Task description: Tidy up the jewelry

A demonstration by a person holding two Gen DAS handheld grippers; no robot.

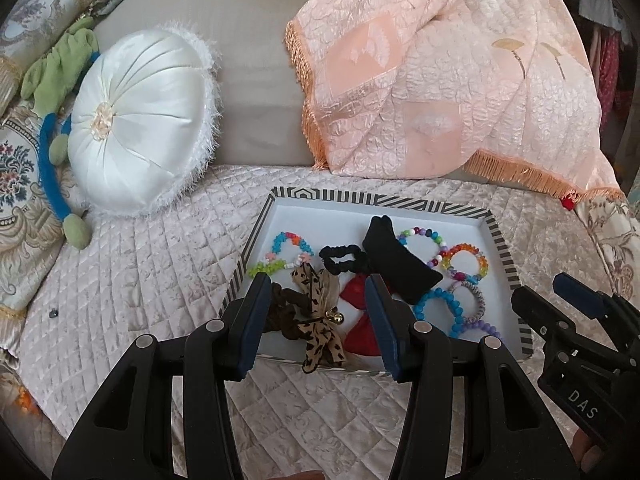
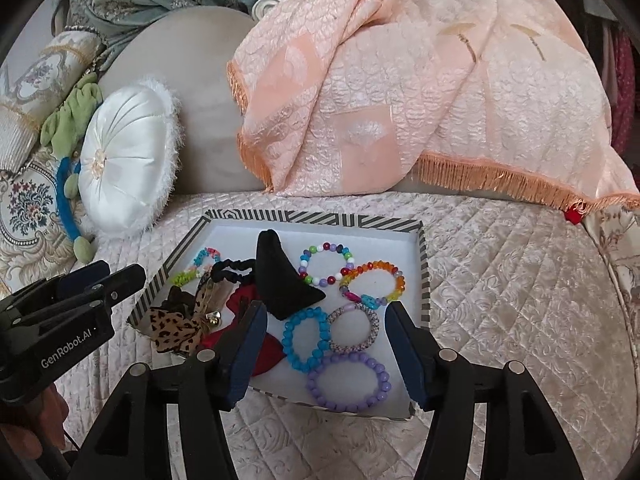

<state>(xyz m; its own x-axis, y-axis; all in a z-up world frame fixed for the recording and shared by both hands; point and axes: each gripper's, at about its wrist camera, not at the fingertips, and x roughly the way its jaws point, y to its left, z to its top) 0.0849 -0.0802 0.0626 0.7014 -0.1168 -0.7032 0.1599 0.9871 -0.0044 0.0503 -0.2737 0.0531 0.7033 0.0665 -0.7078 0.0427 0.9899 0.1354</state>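
Observation:
A striped-rim tray [image 1: 360,197] [image 2: 320,216] lies on the quilted cover and holds several bead bracelets and hair ties. Among them are a leopard-print bow [image 1: 320,334] [image 2: 172,326], a black scrunchie [image 1: 340,257], a black cloth piece [image 2: 280,280], a red bow [image 1: 360,340], a blue bracelet [image 2: 286,336] and a purple bracelet [image 2: 348,408]. My left gripper [image 1: 318,320] hovers open over the tray's near left part, nothing between its pads. Above the near right part, over the blue and purple bracelets, my right gripper [image 2: 328,354] is open and empty.
A round white satin cushion [image 1: 140,128] leans at the back left beside a green and blue plush toy [image 1: 52,160]. A peach fringed blanket [image 1: 440,80] is draped behind the tray. Pale quilted cover [image 2: 500,280] surrounds the tray on all sides.

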